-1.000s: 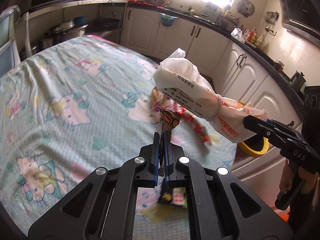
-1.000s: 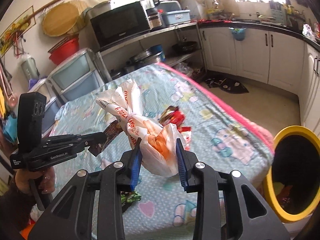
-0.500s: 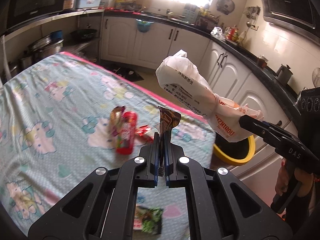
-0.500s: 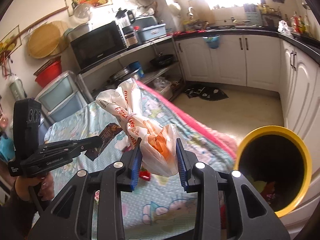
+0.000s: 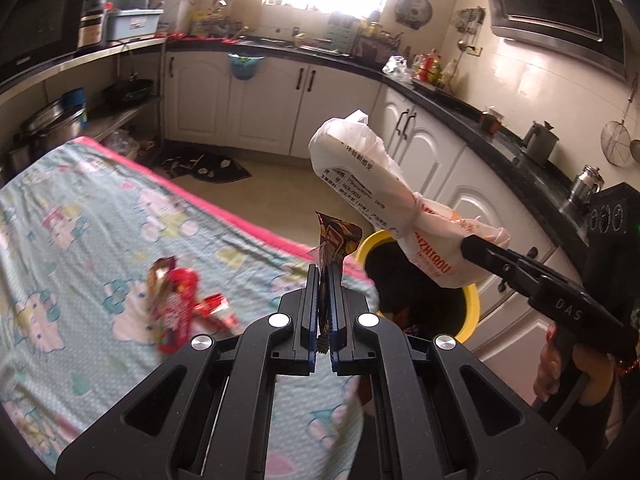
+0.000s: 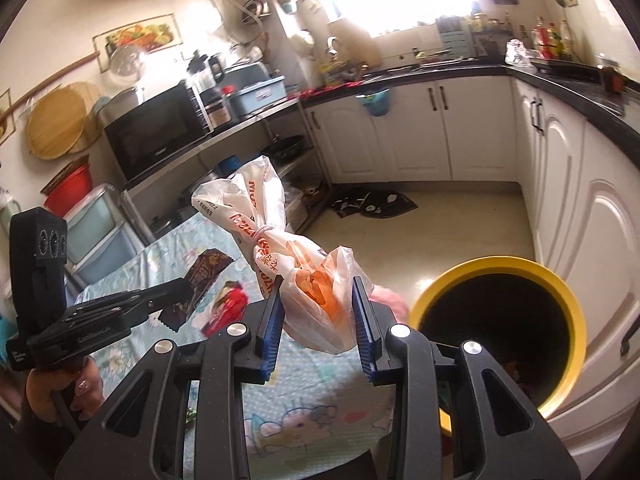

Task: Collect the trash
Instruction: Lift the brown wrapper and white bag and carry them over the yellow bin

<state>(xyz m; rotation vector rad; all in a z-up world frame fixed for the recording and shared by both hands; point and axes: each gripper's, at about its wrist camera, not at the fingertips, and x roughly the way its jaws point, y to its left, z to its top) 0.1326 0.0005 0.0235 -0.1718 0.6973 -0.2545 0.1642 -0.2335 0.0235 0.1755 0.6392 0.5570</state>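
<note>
Two fisheye views from hand-held grippers in a kitchen, looking over a surface (image 5: 80, 240) covered with a pale blue cartoon-print cloth edged in pink; the step in hand appears to be carrying two pieces of trash to the bin.

In the left wrist view, the left hand-held gripper (image 5: 323, 280) sits at lower centre, its blue-padded jaws pressed nearly together on a thin brown snack wrapper (image 5: 334, 240) that stands up between them; in the right wrist view the same wrapper shows at middle left, pinched at the tip of that gripper.

The right hand-held gripper (image 6: 318, 312) fills the lower centre of its own view; its jaws stand narrow and clamp the orange-filled end of a tied white plastic bag (image 6: 276, 240) with red lettering; the rest of the bag sticks up and away toward the upper left.

A yellow-rimmed bin (image 6: 496, 268) with a dark inside stands on the floor off the surface's corner, at the lower right of the right view and at right of centre in the left view; some trash seems to lie inside it already.

A red wrapper (image 5: 176, 304) and other scraps lie on the cloth at lower left of the left view, not yet collected.

The next move likely calls for bringing each gripper over the bin's mouth and only then spreading the jaws, so bag and wrapper fall inside rather than on the floor.
</note>
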